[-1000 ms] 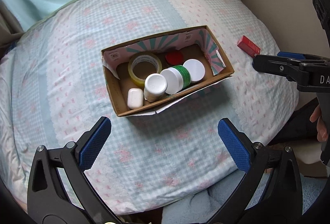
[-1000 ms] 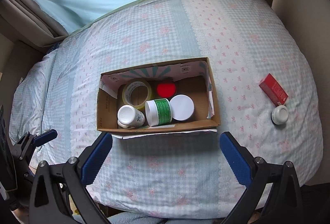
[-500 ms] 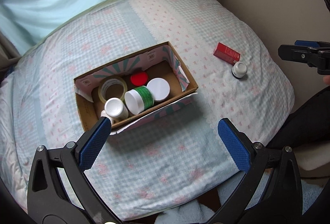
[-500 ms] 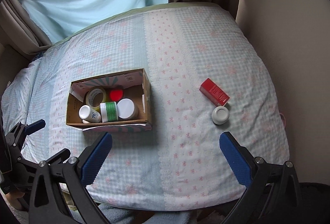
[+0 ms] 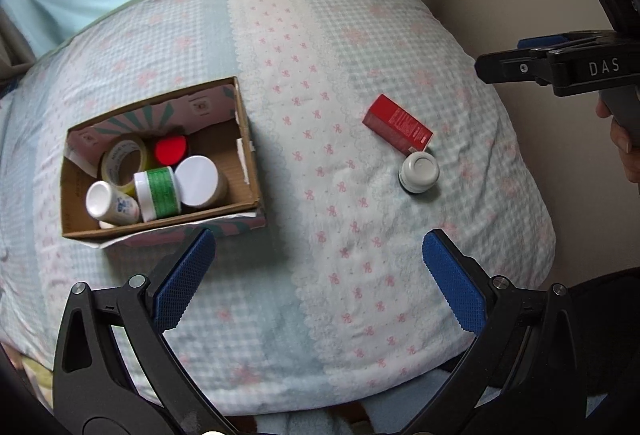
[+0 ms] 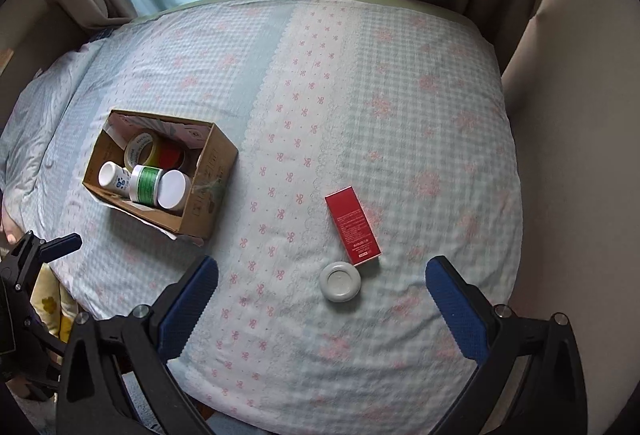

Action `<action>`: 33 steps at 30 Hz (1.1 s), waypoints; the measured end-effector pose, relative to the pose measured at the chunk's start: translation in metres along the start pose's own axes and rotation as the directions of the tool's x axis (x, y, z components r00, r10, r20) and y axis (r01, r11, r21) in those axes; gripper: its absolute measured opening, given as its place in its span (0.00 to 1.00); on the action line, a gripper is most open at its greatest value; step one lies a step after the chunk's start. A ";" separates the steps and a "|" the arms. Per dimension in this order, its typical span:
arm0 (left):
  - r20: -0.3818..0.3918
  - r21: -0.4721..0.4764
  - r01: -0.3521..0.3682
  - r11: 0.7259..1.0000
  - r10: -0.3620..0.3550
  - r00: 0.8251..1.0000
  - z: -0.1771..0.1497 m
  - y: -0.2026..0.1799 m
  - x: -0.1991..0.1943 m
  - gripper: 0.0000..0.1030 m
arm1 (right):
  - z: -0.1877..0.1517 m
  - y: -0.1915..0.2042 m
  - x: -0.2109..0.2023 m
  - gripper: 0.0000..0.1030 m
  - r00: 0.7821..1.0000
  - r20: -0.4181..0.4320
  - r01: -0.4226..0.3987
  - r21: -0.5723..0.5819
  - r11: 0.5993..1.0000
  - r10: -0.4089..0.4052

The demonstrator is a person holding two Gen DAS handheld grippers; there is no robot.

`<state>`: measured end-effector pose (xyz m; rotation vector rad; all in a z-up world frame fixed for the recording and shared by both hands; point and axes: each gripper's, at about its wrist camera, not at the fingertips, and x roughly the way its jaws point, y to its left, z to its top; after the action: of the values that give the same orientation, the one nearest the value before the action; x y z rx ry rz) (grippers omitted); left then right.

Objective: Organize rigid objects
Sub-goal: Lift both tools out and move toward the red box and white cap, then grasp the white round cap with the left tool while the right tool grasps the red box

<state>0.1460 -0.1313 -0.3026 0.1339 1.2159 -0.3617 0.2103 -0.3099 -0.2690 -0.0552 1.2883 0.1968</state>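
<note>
The right gripper (image 6: pixel 322 305) hangs with its blue pads spread wide and nothing between them, above the near edge of the bed (image 6: pixel 400 83); the small white jar (image 6: pixel 340 281) lies just ahead of it, touching the end of the red box (image 6: pixel 352 225) near the bed's right edge. The left gripper (image 5: pixel 318 281) is likewise released and empty, over the near edge. Ahead to its left, the cardboard box (image 5: pixel 248 171) sits toward the bed's left side, holding a tape roll (image 5: pixel 124 159), a red lid (image 5: pixel 171 150), a green-labelled jar (image 5: pixel 158 193), a white-lidded jar (image 5: pixel 197 181) and a white bottle (image 5: pixel 110 205).
</note>
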 end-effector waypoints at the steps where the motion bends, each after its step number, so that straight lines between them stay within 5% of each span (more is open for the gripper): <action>1: 0.003 -0.002 0.007 1.000 -0.007 1.000 0.001 -0.009 0.009 1.00 | 0.003 -0.005 0.009 1.00 1.000 -0.011 -0.004 -0.032 0.999 0.004; 7: 0.029 0.073 0.024 0.997 -0.026 0.999 0.002 -0.067 0.074 1.00 | 0.006 -0.024 0.072 0.99 0.996 -0.093 -0.026 -0.209 0.978 0.006; 13: 0.051 0.127 0.045 0.991 -0.052 0.997 -0.006 -0.110 0.144 0.99 | 0.010 -0.043 0.134 0.93 0.985 -0.158 -0.108 -0.258 0.960 0.068; 22: 0.090 0.149 0.017 0.989 -0.031 0.995 -0.006 -0.131 0.221 0.81 | 0.010 -0.042 0.204 0.72 0.961 -0.239 -0.223 -0.362 0.905 0.140; 28: 0.117 0.126 0.078 0.989 -0.093 0.989 0.004 -0.137 0.236 0.68 | 0.003 -0.036 0.231 0.70 0.951 -0.281 -0.242 -0.400 0.884 0.133; 33: 0.128 0.123 0.102 0.987 -0.118 0.985 0.011 -0.145 0.237 0.53 | 0.000 -0.035 0.246 0.54 0.942 -0.306 -0.252 -0.374 0.892 0.137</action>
<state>0.1768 -0.3172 -0.5072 0.1401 1.0708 -0.5307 0.2817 -0.3163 -0.5070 -0.3216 1.5103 0.6543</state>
